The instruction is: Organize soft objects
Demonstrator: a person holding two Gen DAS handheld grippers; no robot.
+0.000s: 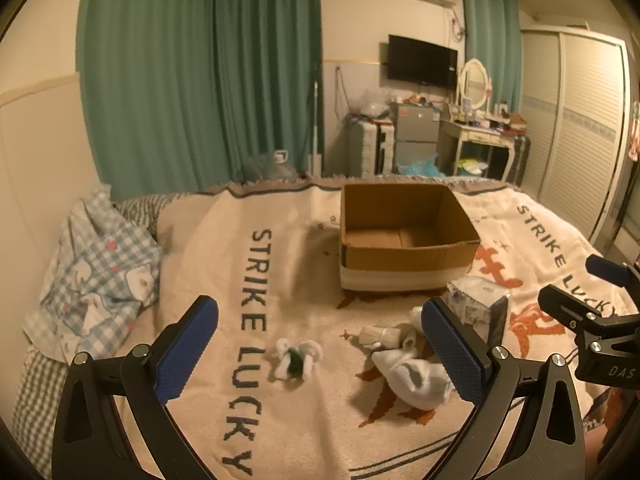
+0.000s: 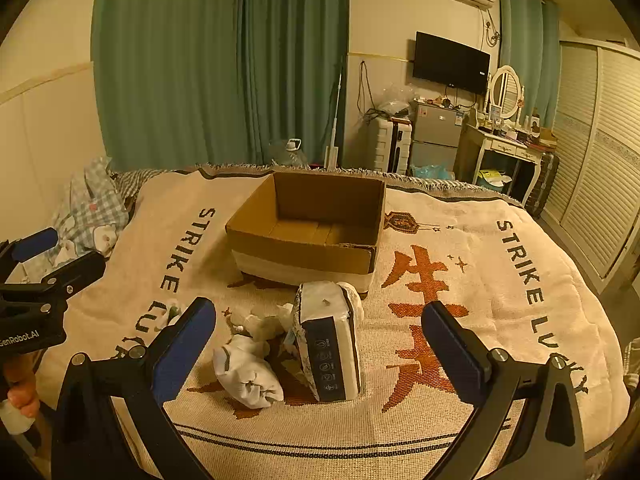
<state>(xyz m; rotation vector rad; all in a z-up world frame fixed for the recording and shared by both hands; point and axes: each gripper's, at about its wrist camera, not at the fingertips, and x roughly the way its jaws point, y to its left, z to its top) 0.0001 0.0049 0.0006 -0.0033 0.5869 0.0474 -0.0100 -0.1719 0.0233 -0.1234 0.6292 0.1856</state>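
Framing the lower frame, the left claw point(image 1: 320, 354) and right claw point(image 2: 318, 354) both gape wide, released and holding nothing. Between them on the blanket point(image 2: 460, 432) lie a rolled white sock bundle point(image 2: 246, 374) and a wrapped tissue pack point(image 2: 328, 344), touching. Left of centre sits a small white-green sock point(image 1: 297, 358). Beyond, at frame centre, stands an open cardboard box point(image 2: 308, 228).
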